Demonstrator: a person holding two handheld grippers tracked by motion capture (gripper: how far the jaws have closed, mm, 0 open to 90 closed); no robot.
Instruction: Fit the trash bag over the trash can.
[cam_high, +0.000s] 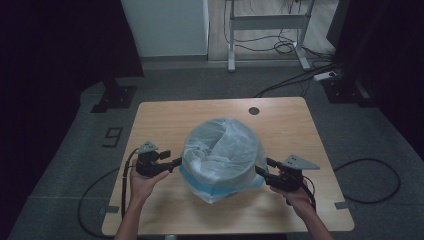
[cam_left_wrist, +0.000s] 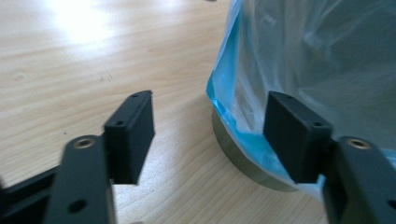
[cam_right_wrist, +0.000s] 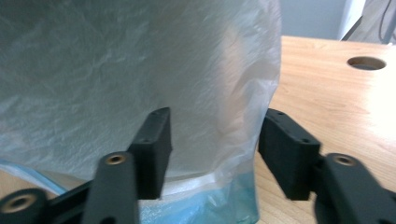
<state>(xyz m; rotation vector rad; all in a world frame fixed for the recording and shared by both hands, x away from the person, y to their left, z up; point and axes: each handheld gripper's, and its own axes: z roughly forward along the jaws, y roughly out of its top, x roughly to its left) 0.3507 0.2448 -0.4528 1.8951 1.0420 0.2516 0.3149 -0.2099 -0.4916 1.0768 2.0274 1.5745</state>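
1. The bin (cam_high: 222, 165) stands near the middle of the worktop (cam_high: 165, 115), closer to the front edge, lined with a thin plastic bag (cam_high: 220, 145) folded over its rim.
2. The bag looks light, soft, slippery and easy to tear; the bin under it looks stiff.
3. The left gripper (cam_high: 176, 163) and right gripper (cam_high: 264, 167) flank it, both spread wide, holding nothing.
4. Best hold: pinch the loose blue hem (cam_left_wrist: 224, 93) low on each side.

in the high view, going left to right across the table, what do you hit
left tongs → bin with the plastic bag over it → right tongs
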